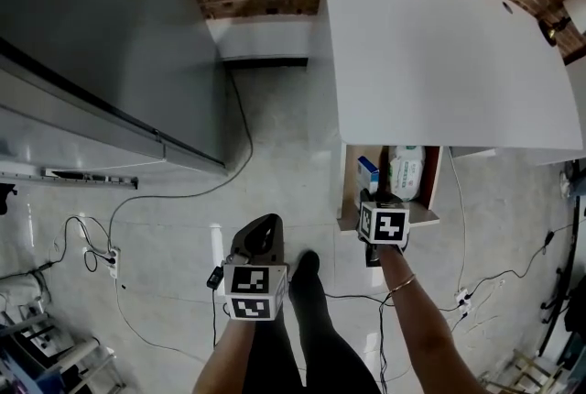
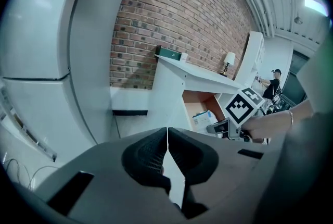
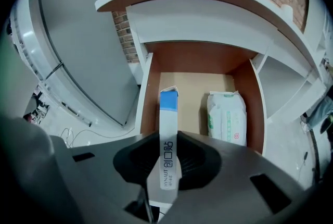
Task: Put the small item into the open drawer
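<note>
The right gripper (image 3: 167,158) pinches a slim white carton with a blue end and dark print (image 3: 167,137) edge-on between its pads. The blue end points forward over the open drawer with brown board inside and white sides (image 3: 149,94). In the head view the same carton (image 1: 367,172) sits over the drawer's left half, just below the edge of the white desk top (image 1: 439,44); whether its tip touches the drawer floor cannot be told. A soft white packet with green print (image 3: 227,113) lies in the right half, apart from the carton. The left gripper (image 2: 167,151) takes no part: its pads are pressed together on nothing, and it is held low, well to the left of the drawer.

The step in hand looks like the lowering and release. To do it well, aim for the bare strip of floor between the left wall and the packet. Bring the blue end down near the floor and tip the carton flat so it cannot topple onto the packet. Only then spread the jaws, and draw straight back, clear of the drawer front and desk edge
</note>
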